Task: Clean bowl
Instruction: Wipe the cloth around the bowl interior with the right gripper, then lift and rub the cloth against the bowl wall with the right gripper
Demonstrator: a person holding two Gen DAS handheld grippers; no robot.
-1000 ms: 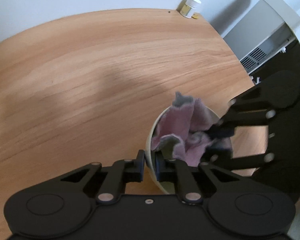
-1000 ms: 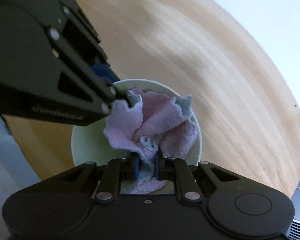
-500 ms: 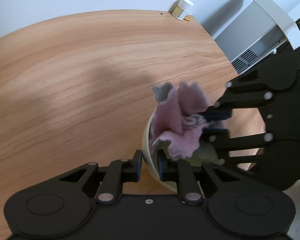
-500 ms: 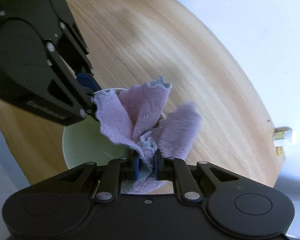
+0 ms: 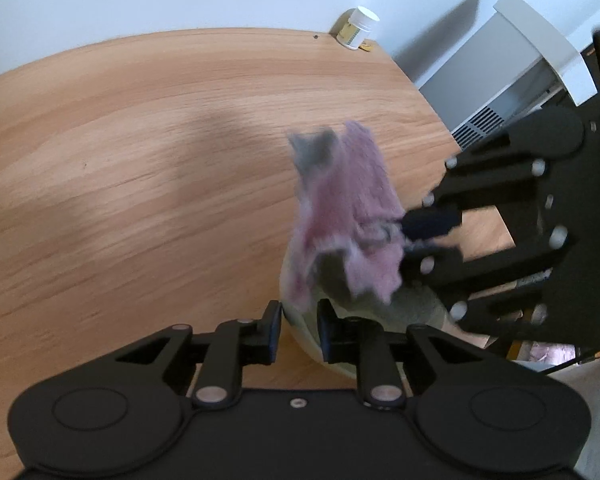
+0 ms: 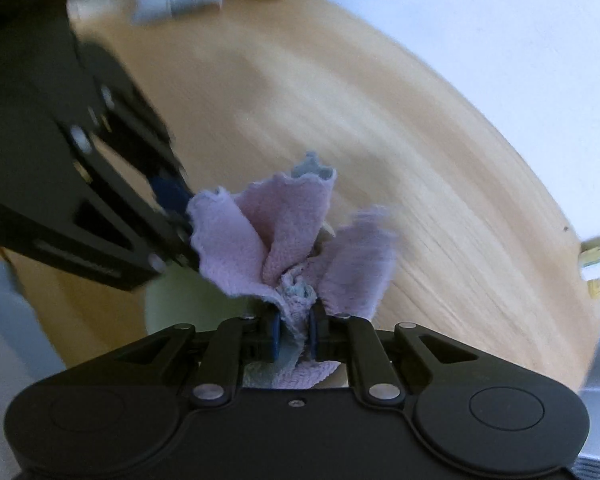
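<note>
Both sets of jaws grip — my right gripper (image 6: 293,334) pinches the pink cloth (image 6: 288,240) above the bowl (image 5: 300,322), my left gripper (image 5: 298,330), just easing wider, straddles the bowl's rim at the wooden worktop's (image 5: 140,160) edge.

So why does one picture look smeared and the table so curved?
Right wrist view: the table and items at its far edge streak with motion blur, while the cloth in the right tongs stays fairly sharp. Left wrist view: crisper, only the cloth blurred; the fisheye lens bows the table edge.
</note>
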